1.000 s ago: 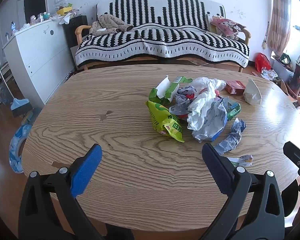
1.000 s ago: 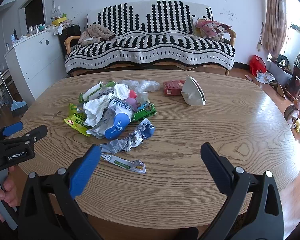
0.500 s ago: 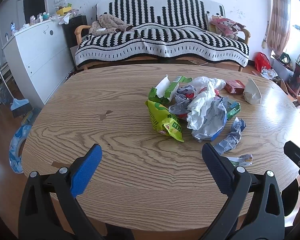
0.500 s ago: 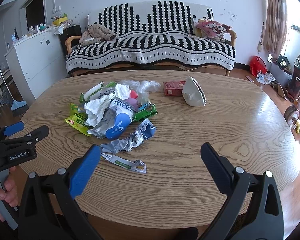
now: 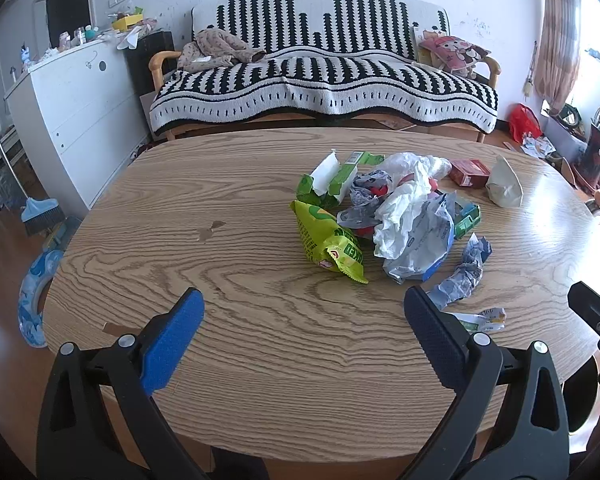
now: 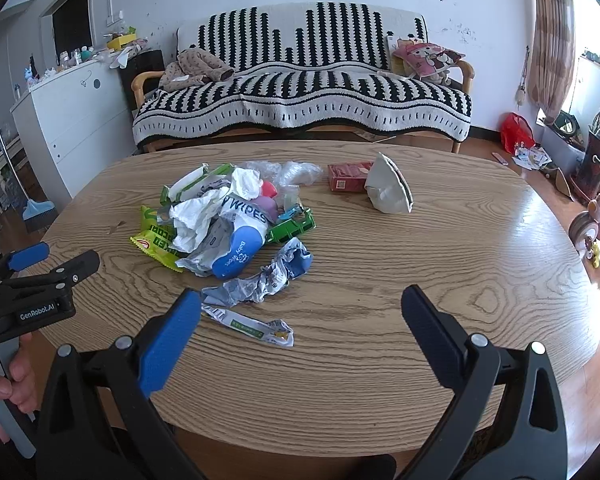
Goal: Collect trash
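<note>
1. While your left gripper [image 5: 302, 316] hangs over the near edge of the bench [image 5: 180, 208], its jaws stand wide apart and grip nothing. In this left wrist view the trash lies ahead and to the right: a green snack bag [image 5: 330, 246] nearest, a crumpled white wrapper [image 5: 404, 210] heaped behind it, a twisted blue-grey wrapper [image 5: 462, 276] beside the far jaw, and a small flat sachet [image 5: 482, 316] near the edge. A red box [image 5: 469, 172] and a white mask [image 5: 504, 188] sit apart at the back.

2. In the right wrist view your right gripper [image 6: 300, 316] is likewise spread and empty, poised just behind the flat sachet [image 6: 252, 326]. The baby-wipes pack [image 6: 236, 248] tops the heap.

3. By the look of it, nothing is collected yet: every piece rests on the bench, and no bin shows. All the picking is left to you.
</note>
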Tool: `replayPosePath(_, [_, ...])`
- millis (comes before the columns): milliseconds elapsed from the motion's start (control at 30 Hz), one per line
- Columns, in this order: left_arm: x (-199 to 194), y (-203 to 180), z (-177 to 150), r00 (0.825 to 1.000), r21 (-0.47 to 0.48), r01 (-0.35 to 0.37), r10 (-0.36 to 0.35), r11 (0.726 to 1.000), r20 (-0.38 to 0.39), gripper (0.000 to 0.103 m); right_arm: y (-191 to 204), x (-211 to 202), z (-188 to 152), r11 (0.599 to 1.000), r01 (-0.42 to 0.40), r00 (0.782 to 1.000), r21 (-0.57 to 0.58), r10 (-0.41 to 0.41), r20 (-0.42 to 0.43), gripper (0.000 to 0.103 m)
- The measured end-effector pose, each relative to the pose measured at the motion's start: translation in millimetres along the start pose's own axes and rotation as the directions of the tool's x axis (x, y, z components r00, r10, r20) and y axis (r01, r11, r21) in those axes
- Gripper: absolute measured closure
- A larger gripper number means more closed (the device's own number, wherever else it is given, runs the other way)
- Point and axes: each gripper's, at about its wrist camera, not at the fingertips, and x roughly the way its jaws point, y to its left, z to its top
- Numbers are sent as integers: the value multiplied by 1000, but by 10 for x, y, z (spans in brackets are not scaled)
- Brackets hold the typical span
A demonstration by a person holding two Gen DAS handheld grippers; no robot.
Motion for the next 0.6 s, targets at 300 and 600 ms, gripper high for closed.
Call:
replayPosePath(300, [3, -2, -2, 1000, 2, -1, 1, 1000, 0, 5, 1, -4, 2, 1000, 1, 1000, 0, -1, 0, 6])
replayPosePath(600, [2, 2, -10, 1000, 0, 0, 0, 1000, -3, 5, 2, -6, 4, 1000, 1, 1000, 1, -1, -1, 6])
